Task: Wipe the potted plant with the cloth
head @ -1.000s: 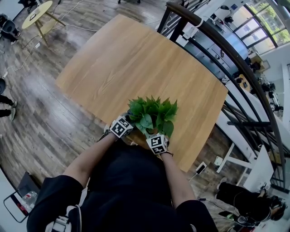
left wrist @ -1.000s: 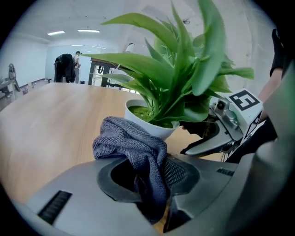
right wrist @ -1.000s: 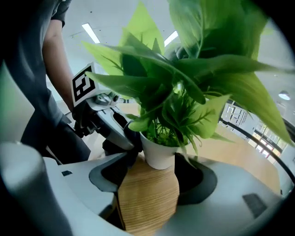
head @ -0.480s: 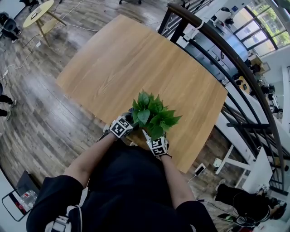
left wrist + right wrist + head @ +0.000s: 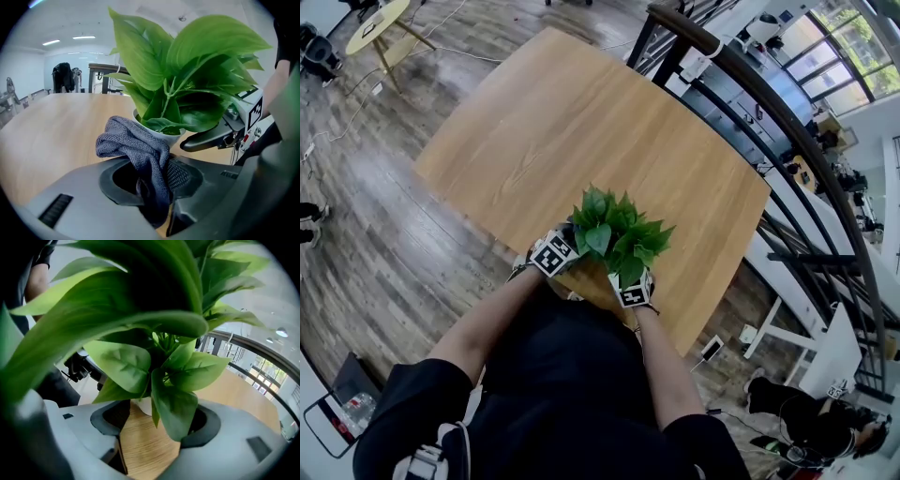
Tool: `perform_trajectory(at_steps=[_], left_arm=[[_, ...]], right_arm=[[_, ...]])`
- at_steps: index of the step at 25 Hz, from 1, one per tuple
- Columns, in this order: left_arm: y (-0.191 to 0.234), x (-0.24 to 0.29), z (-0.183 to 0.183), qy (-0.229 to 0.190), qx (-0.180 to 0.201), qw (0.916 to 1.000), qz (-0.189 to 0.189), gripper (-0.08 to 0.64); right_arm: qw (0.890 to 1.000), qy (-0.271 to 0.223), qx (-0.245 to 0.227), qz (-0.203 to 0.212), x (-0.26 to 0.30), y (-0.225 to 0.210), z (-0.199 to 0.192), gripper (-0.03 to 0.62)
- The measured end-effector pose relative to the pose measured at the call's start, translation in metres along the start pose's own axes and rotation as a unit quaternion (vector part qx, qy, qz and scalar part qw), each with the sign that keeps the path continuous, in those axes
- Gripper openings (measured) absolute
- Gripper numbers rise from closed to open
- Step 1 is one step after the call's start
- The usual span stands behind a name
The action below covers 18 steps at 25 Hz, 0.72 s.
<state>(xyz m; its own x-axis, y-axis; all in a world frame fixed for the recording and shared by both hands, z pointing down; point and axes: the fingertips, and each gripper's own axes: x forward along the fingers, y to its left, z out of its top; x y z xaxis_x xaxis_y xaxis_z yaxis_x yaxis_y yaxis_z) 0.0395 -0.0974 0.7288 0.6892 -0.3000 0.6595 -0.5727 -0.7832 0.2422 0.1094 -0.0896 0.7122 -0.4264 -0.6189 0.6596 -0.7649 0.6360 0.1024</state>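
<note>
Wiping step looks like it's just getting going. The potted plant (image 5: 617, 234) sits at the near edge of the tabletop (image 5: 581, 122), right in front of the person. The left gripper (image 5: 152, 180) has its fingers clamped on the bunched grey cloth (image 5: 136, 145), which sits just beside the white pot (image 5: 164, 136) — can't tell if it's touching. The right gripper (image 5: 157, 420) has its fingers wide, only a leaf hanging between them. Next move, I reckon — steady the pot, then drag the cloth gently along a leaf.
</note>
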Motion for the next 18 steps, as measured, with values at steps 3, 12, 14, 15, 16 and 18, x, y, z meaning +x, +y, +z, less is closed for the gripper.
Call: perform_trajectory(at_steps=[3,12,14,15,16,18], left_arm=[[-0.006,0.001,-0.004,-0.002,-0.017,0.9998,-0.006,0.146],[-0.032,0.005,-0.007,-0.002,-0.013,0.9993,-0.035,0.146],[-0.033,0.006,-0.006,-0.004,-0.011,0.9993,-0.036,0.146],[-0.034,0.005,-0.006,-0.005,-0.006,0.9993,-0.036,0.146],[-0.034,0.005,-0.005,-0.006,0.0,0.9994,-0.034,0.146],[-0.034,0.002,-0.005,-0.008,0.016,0.9993,-0.033,0.144]], right_arm=[[1.0,-0.003,-0.005,-0.001,-0.007,0.004,0.01,0.305],[1.0,-0.013,0.022,-0.004,-0.012,0.013,0.006,0.305],[1.0,-0.018,0.019,-0.002,-0.012,0.017,0.006,0.305],[1.0,-0.015,0.016,0.001,-0.012,0.02,0.007,0.305],[1.0,-0.011,0.012,0.005,-0.013,0.023,0.007,0.305],[1.0,-0.01,0.006,0.012,-0.014,0.028,0.008,0.304]])
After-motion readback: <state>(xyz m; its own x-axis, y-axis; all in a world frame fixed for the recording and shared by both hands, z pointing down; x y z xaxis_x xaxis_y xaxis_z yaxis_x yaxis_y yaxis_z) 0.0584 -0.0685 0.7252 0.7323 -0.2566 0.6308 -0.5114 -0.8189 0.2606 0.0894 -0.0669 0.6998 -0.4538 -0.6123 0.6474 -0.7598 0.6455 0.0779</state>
